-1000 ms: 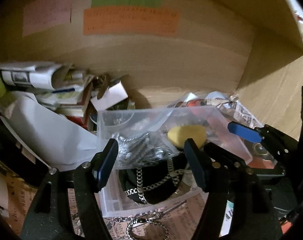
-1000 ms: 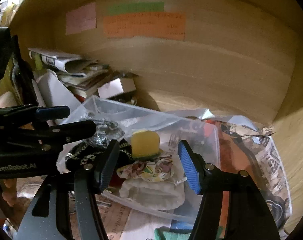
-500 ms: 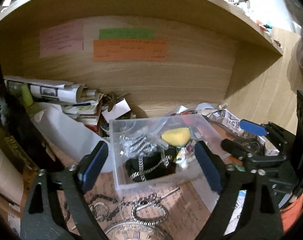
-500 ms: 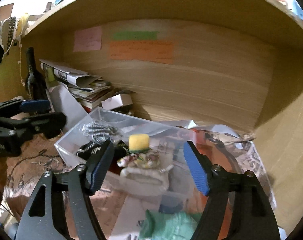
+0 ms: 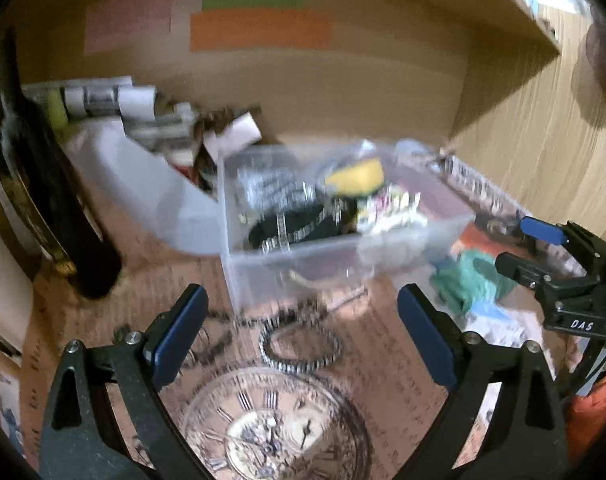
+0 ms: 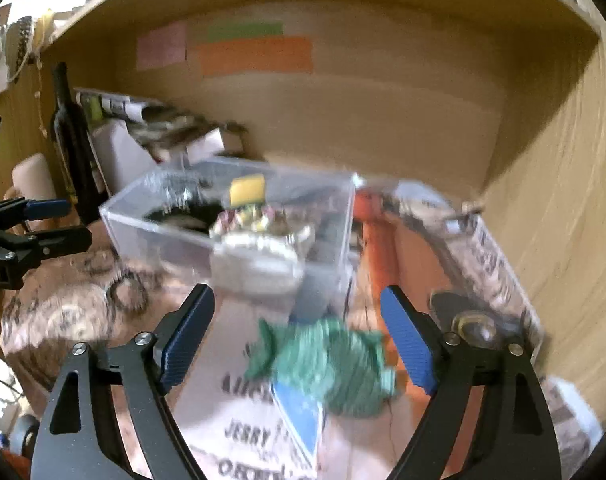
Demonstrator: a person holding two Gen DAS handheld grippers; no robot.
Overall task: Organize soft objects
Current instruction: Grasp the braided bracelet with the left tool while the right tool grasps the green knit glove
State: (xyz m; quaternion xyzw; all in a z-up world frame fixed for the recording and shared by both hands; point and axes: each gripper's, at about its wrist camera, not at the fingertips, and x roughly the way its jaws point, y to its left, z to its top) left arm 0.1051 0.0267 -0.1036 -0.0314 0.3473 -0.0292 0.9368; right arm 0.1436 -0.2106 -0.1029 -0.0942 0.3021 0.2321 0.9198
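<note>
Fingers of the left gripper [image 5: 301, 334] are spread wide, nothing gripped, pointed at the clear box [image 5: 303, 264] at twelve o'clock. Right gripper [image 6: 297, 334] is likewise held wide apart and empty, with the green cloth [image 6: 327, 364] seen between its fingers.

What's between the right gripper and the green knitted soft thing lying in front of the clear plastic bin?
Nothing visible. The right gripper is open, and the green knitted piece lies on the printed paper between its fingers, uncovered from above. A blue card pokes out from under its near edge. The clear plastic bin sits just behind it, top open.
</note>
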